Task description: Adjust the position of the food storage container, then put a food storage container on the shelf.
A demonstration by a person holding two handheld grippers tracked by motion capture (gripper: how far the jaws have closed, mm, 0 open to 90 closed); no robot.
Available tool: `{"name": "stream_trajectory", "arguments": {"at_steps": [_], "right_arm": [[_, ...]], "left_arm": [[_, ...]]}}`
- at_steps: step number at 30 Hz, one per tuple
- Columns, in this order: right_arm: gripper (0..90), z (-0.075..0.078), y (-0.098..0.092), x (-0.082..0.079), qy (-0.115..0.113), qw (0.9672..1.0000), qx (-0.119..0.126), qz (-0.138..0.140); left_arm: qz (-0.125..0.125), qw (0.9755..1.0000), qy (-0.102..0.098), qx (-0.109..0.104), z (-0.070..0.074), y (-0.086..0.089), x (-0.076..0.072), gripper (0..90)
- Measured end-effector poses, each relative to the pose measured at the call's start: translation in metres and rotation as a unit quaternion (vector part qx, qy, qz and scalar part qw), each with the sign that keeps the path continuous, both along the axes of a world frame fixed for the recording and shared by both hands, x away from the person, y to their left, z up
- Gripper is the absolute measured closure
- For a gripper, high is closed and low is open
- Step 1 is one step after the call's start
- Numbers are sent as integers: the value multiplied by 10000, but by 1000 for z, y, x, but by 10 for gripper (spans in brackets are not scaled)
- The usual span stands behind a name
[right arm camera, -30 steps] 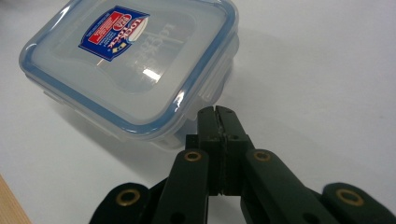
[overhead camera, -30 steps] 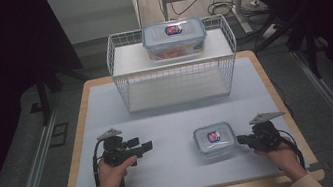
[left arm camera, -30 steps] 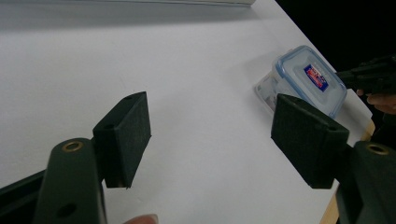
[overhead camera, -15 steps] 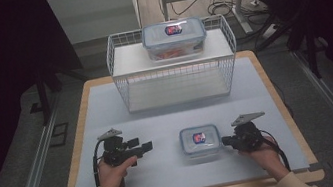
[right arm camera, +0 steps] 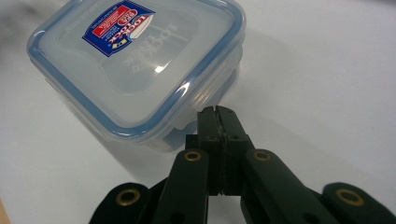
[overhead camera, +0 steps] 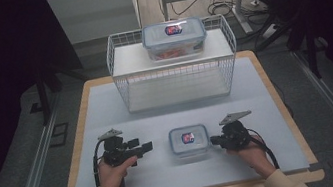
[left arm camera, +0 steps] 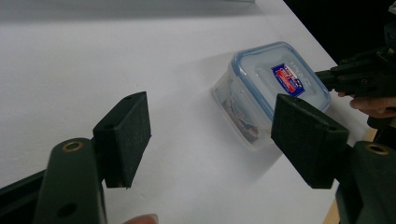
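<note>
My right gripper (right arm camera: 218,112) has its jaws pressed flat together with nothing between them, and the tips sit right against the side flap of the small container (right arm camera: 140,65) just ahead of it. On that container's lid there is a red and blue sticker (right arm camera: 118,25) with white lettering too fine for me to read, and beside it raised letters moulded into the clear plastic, seen from the wrong way round (I can make out something like "LOCK" but would not swear to more). A blue seal runs round the lid's rim. My left gripper (left arm camera: 224,140) stands wide open, holding nothing, its two pads far apart; the small container (left arm camera: 271,91) lies beyond it and toward its right-hand jaw, well short of touching, with bare white table (left arm camera: 116,51) between. From above, the small container (overhead camera: 189,142) rests between my two grippers, touching the right gripper (overhead camera: 217,140) and near the left gripper (overhead camera: 146,147). The table (overhead camera: 268,108) has free surface to the outer side of each gripper before its wooden edge, and a broad open strip ahead of both up to the wire basket (overhead camera: 176,79). A larger container (overhead camera: 174,38) with the same kind of sticker sits on the basket's top shelf, far ahead of both grippers. My right hand (overhead camera: 252,153) is close to the near edge.
</note>
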State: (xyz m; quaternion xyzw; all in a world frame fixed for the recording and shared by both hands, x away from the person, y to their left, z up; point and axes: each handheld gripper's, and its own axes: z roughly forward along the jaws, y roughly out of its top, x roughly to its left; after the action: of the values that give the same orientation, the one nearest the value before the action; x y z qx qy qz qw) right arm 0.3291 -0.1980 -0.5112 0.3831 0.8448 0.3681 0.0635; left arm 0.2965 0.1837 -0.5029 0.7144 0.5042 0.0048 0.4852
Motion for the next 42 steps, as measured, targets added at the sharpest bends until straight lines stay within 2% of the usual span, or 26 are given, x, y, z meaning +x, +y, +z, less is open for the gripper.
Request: {"name": "stream_trajectory", "arguments": {"at_steps": [8, 18, 28, 31, 34, 36, 38, 40, 42], "right_arm": [[895, 2, -4, 0, -30, 10000, 79, -14], [896, 12, -26, -3, -107, 9993, 302, -177], [881, 15, -36, -3, -36, 9985, 514, -203], [819, 16, -36, -3, 17, 9978, 650, -105], [678, 19, -36, -3, 14, 9966, 824, 31], [579, 20, -35, -4, 44, 9954, 960, 45], [507, 20, -35, -3, 65, 9950, 994, 40], [455, 19, -35, -3, 123, 9947, 1022, 55], [428, 18, -35, -2, 192, 9935, 1118, 32]], "left_arm": [[-2, 10000, 3, -3, 0, 0, 0, 281], [18, 10000, -13, -10, 1, 1, -1, 281], [61, 10000, 30, -20, 2, 1, -1, 276], [88, 9999, 62, -35, 2, 1, -1, 274], [99, 9999, 72, -45, 3, 0, -1, 269], [42, 10000, 41, -55, 4, -2, 0, 262], [-3, 10000, 40, -85, 4, -5, 1, 240], [-25, 9998, 87, -148, 3, -9, 1, 233], [-77, 9998, 127, -96, 3, -13, 2, 221]]}}
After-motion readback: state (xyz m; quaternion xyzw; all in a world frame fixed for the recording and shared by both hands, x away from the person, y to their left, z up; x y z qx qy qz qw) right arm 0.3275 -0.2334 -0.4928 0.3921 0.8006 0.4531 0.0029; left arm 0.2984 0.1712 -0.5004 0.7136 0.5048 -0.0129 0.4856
